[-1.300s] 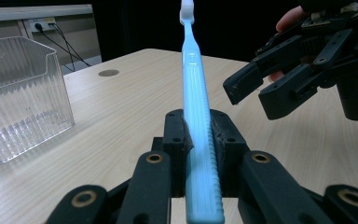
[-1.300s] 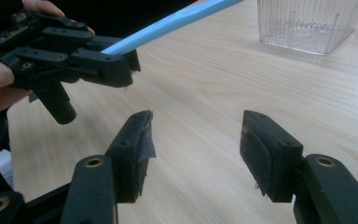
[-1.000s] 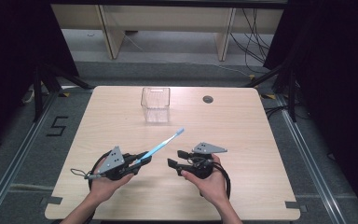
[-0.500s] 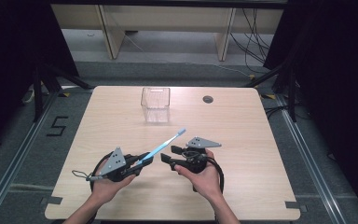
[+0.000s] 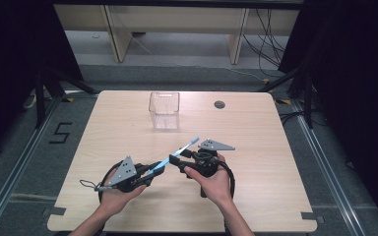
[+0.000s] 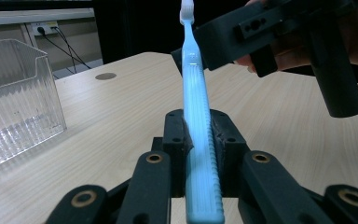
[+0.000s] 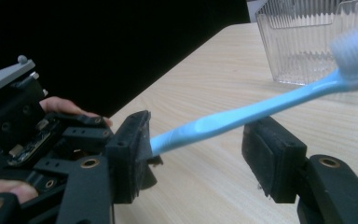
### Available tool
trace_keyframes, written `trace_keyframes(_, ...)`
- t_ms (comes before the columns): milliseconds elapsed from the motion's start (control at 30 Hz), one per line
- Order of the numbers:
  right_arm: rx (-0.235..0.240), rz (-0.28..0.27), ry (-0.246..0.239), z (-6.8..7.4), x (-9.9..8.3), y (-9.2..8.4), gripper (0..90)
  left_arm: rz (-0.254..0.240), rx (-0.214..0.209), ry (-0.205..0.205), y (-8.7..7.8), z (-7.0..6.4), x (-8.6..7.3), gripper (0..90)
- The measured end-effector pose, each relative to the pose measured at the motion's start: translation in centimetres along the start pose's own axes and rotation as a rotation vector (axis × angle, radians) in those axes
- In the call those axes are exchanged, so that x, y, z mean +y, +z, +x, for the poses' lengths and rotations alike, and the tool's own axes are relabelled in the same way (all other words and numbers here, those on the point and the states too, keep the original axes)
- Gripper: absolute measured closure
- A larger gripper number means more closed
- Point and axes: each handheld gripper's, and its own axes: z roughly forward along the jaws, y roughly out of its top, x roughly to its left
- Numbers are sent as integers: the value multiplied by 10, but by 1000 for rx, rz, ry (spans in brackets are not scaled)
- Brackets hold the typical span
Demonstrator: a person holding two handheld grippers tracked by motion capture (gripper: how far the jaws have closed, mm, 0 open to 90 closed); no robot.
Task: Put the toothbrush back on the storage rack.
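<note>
Toothbrush handover between two hand-held grippers, staged near the clear container

The blue toothbrush (image 5: 177,156) was pinched at its handle end by the left gripper (image 5: 145,178), jaws pressed together on it, and was held above the table (image 5: 275,196), on the person's side of the clear container (image 5: 164,110). Its long axis was slanted up toward the container, bristle head leading. The right gripper (image 7: 196,149), the nearer free tool, was spread, its jaws set either side of the mid-handle, and no pad was seen pressing on it
</note>
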Motion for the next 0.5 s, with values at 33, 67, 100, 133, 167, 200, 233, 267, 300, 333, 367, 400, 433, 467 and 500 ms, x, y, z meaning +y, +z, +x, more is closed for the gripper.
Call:
trace_keyframes(33, 0, 0, 0, 0, 0, 0, 435, -16, -8, -2, 2, 0, -1, 778)
trace_keyframes(67, 0, -4, 7, 0, 0, 0, 441, -1, 3, 1, 1, -1, 0, 778)
trace_keyframes(100, 0, -14, 7, -1, 1, 1, 462, 0, 7, -2, 1, -1, 0, 778)
trace_keyframes(133, 6, -22, 15, -1, 2, 1, 480, -3, 9, -6, 1, -1, 0, 778)
trace_keyframes(167, 6, -22, 15, -1, 2, 1, 480, -3, 11, -5, 1, -1, 0, 778)
trace_keyframes(200, 2, -24, 20, -2, 2, 1, 494, -1, 12, -3, 2, -1, 0, 777)
trace_keyframes(233, -7, -27, 20, -3, 2, 1, 515, -1, 13, -4, 2, -1, 0, 777)
trace_keyframes(267, -2, -24, 39, -2, 2, 0, 532, -1, 14, -6, 2, -2, 0, 777)
trace_keyframes(300, -2, -24, 39, -2, 2, 1, 549, -6, 13, -9, 4, -2, 0, 777)
trace_keyframes(333, -2, -31, 36, -3, 2, 1, 569, -15, 9, -10, 5, -2, 0, 777)
trace_keyframes(367, 5, -34, 37, -3, 2, 0, 589, 7, 19, -10, 4, -3, 0, 777)
trace_keyframes(400, 10, -39, 46, -3, 2, 0, 620, 1, 17, -11, 5, -2, -1, 777)
trace_keyframes(433, 22, -47, 46, -4, 2, 0, 645, 4, 18, -14, 6, -3, -2, 776)
trace_keyframes(467, 39, -47, 64, -2, 2, -1, 669, 13, 17, -14, 6, -3, -2, 775)
trace_keyframes(500, 54, -49, 76, -3, 2, 0, 723, 27, 11, -14, 8, -3, -3, 772)
